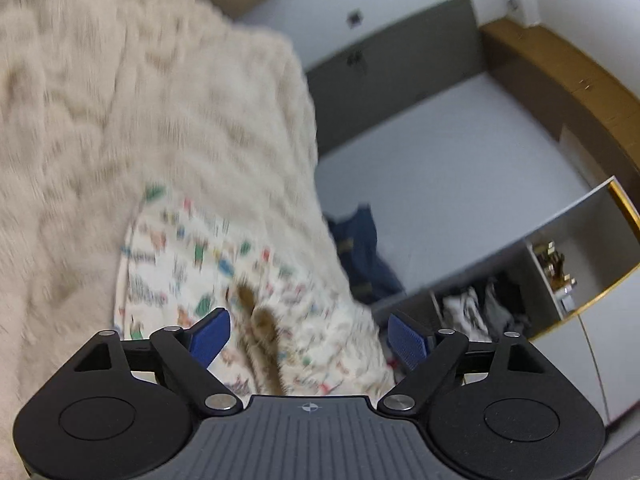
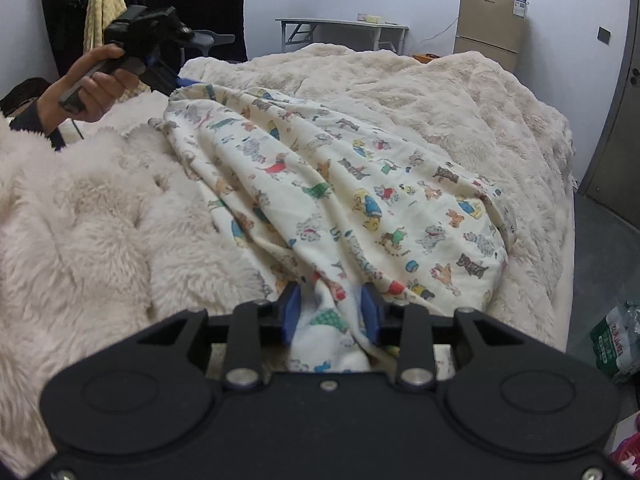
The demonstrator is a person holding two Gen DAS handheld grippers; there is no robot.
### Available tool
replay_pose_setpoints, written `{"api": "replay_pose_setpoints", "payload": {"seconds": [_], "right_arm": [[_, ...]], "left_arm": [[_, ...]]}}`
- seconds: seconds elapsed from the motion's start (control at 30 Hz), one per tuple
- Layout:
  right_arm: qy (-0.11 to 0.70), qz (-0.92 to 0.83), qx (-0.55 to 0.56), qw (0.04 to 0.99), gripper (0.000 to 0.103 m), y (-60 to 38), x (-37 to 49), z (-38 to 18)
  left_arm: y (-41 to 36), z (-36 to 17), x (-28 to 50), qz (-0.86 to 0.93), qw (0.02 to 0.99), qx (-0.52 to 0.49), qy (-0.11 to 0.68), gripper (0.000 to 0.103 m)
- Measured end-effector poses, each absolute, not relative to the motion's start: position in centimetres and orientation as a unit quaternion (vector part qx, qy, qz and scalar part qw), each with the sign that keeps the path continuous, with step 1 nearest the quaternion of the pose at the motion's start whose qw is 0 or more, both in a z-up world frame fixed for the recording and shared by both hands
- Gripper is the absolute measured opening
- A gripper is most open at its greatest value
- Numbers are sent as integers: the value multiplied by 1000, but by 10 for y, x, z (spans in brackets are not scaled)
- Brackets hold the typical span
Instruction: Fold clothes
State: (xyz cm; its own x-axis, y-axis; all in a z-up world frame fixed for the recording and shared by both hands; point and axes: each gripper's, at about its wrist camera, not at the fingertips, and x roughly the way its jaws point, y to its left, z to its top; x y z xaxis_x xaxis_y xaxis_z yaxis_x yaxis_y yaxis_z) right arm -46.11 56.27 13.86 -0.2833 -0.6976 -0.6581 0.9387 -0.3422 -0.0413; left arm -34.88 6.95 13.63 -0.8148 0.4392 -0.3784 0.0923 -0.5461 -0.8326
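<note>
A cream garment printed with small colourful dogs lies crumpled on the bed. My right gripper is at its near edge, and a bunch of the fabric fills the gap between the blue pads. A hand holds my left gripper in the air over the garment's far left corner. In the blurred left wrist view my left gripper stands open above the garment, with nothing clamped. A brown blurred strip shows between its fingers.
A fluffy cream blanket covers the whole bed. Behind it stand a grey folding table and a tan cabinet. A pack of bottles sits on the floor at the right. Blue clothes and an open shelf are beside the bed.
</note>
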Motion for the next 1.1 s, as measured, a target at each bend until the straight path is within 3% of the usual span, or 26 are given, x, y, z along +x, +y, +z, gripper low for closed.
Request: {"api": "replay_pose_setpoints", "payload": {"seconds": [0.3, 0.43, 0.47, 0.93, 1.1], "right_arm": [[213, -776, 276, 526, 39, 563, -460, 138], [205, -776, 280, 526, 40, 562, -463, 137], [204, -777, 280, 526, 40, 562, -463, 137], [151, -809, 237, 517, 42, 578, -468, 165], [137, -813, 210, 526, 52, 582, -463, 179]], "left_arm": [[93, 118, -393, 811, 151, -355, -440, 64], [94, 128, -410, 827, 123, -356, -416, 23], [95, 133, -413, 833, 122, -350, -412, 20], [99, 239, -419, 871, 134, -237, -409, 13], [77, 237, -394, 883, 89, -250, -386, 14]]}}
